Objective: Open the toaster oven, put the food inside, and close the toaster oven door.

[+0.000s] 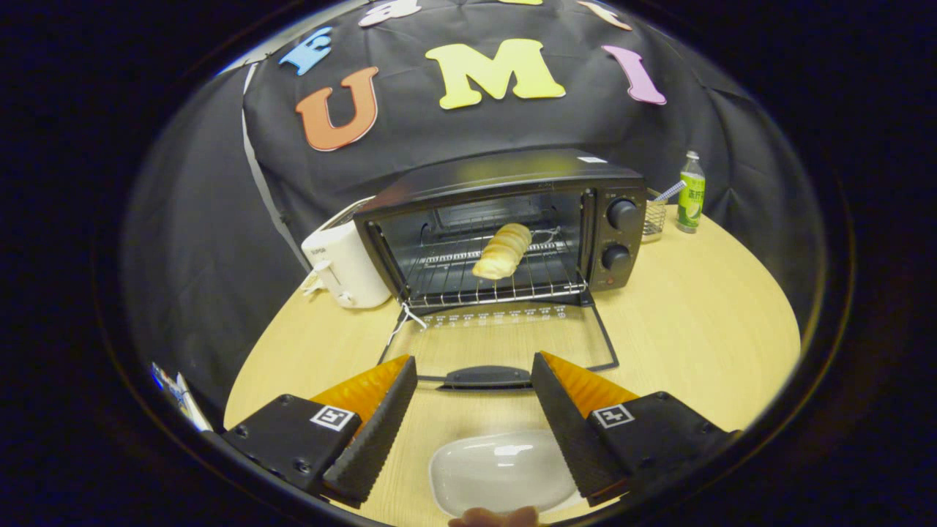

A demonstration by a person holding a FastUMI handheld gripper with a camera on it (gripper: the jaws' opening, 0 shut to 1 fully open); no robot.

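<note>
Your gripper (474, 364) hangs above the wooden bench (695, 322) with its jaws spread wide apart, holding nothing and touching nothing. Between the two fingers, close beneath them, you can see a white oval plate (498, 468) resting on the bench; it is bare. A bit of a hand (494, 517) shows just at the plate's near rim.

Just ahead of your fingertips lies the toaster oven door (505, 340), swung fully down so its glass pane rests flat against the bench, with its dark handle (487, 377) lying in the gap between the two tips. The tips are near that handle but apart from it.

Beyond the door sits the black toaster oven (505, 227), its cavity open toward you. The food, a ridged, golden bread roll (503, 251), lies on the wire rack (468, 282) inside, right of centre and angled toward the back. Two round knobs (619, 234) sit one above the other on the oven's right panel.

Touching or just beside the oven's left wall stands a white toaster (344, 267). To the right of the oven, further back, you have a small wire basket (654, 218) and, next to it, a green bottle (690, 194) standing upright.
</note>
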